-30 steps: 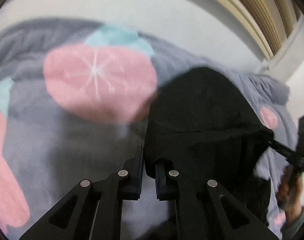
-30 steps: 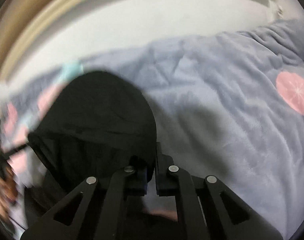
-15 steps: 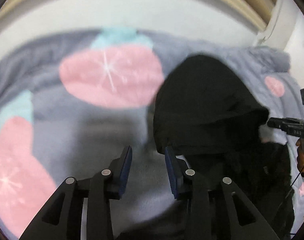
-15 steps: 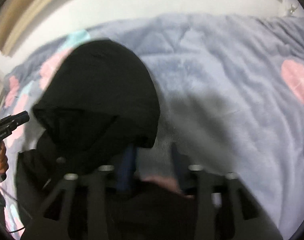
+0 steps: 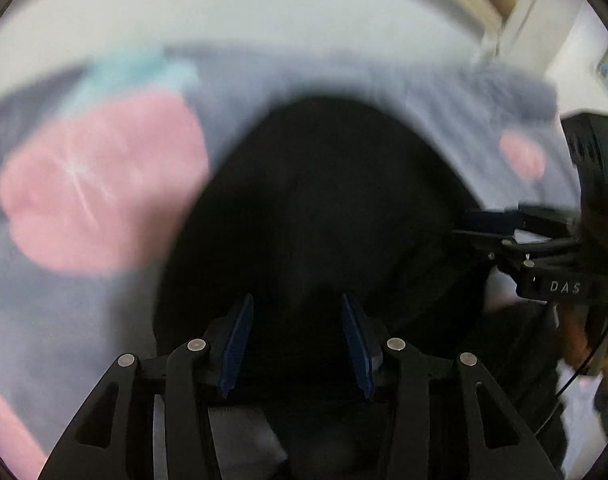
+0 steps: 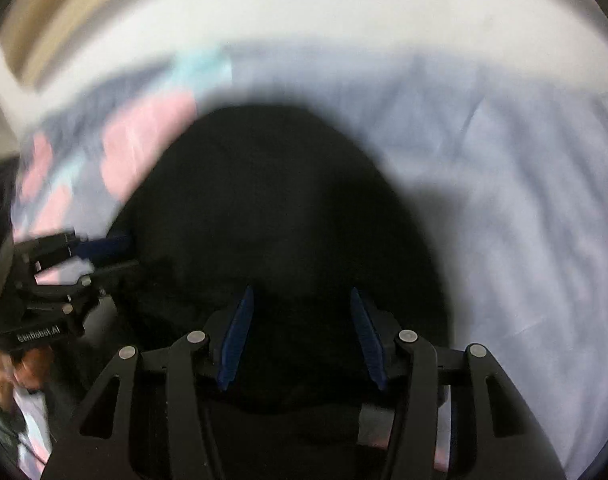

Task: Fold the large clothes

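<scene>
Black garment [image 5: 324,208] lies on the grey blanket [image 5: 84,320]; left tongs [image 5: 296,344] are opening above it, right tongs [image 6: 300,340] stand apart, gripping nothing.

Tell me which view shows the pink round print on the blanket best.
The left wrist view: the pink round print fills much of its left half, blurred, beside the black garment. The right wrist view shows only smeared pink patches at its left, partly cut off by the garment.

one black garment [image 5: 328,208], one blanket [image 5: 76,312], two tools: left tool [image 5: 296,344], right tool [image 6: 300,338].
</scene>
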`<state>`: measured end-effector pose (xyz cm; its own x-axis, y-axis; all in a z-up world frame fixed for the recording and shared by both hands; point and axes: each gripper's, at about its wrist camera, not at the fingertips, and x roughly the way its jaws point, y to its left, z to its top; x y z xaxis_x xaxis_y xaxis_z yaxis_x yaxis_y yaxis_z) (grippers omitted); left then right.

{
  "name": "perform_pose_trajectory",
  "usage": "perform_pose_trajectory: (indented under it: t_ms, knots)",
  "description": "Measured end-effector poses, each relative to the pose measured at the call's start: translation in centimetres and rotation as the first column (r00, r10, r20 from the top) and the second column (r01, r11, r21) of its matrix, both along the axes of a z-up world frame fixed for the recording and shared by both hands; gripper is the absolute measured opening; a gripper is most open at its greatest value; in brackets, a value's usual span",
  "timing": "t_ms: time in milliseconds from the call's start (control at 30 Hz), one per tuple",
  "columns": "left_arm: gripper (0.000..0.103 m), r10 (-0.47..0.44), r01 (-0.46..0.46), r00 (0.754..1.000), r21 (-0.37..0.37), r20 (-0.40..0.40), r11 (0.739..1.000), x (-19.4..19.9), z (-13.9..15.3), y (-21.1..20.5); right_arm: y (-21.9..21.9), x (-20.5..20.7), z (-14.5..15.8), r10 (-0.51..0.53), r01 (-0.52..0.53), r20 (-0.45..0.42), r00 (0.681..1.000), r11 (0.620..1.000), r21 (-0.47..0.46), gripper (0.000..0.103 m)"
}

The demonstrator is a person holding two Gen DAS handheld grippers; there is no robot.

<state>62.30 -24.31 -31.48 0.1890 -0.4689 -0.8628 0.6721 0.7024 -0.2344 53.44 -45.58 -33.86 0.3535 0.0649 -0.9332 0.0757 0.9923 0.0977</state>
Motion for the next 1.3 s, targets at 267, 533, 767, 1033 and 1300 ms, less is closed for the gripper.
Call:
perform_pose_trajectory:
  t_ms: [267, 533, 767, 1033, 1300]
  knots:
    - [0.047, 0.024, -0.027, 0.999, -0.061, -0.040, 0.998, -0.1, -2.3, 1.6, -1.0, -1.6, -1.9, -0.019, 0.019, 0.047, 0.999, 1.000, 0.010, 0.052]
    - [0.048, 0.024, -0.019, 0.998, -0.090, 0.058, 0.996, -2.4, 1.8, 4.0, -3.6, -5.0, 3.0, -0.032, 0.022, 0.116, 0.993, 0.996, 0.083, 0.054]
    - [0.050, 0.127, -0.117, 0.990, -0.135, 0.066, 0.984, 0.2, 4.1, 7.2, -8.7, -5.8, 3.6, -0.121, 0.110, 0.114, 0.986, 0.989, 0.103, 0.057]
    - [0.056, 0.220, -0.240, 0.968, -0.187, -0.119, 0.953, 5.1, 0.8, 7.3, -11.1, -3.0, 0.7, -0.191, 0.178, 0.028, 0.981, 0.950, 0.258, 0.057]
    - [0.057, 0.091, -0.154, 0.950, -0.196, -0.298, 0.968, 6.7, -2.9, 5.0, -9.9, 1.1, -2.2, -0.124, 0.119, -0.012, 0.992, 0.920, 0.373, 0.057]
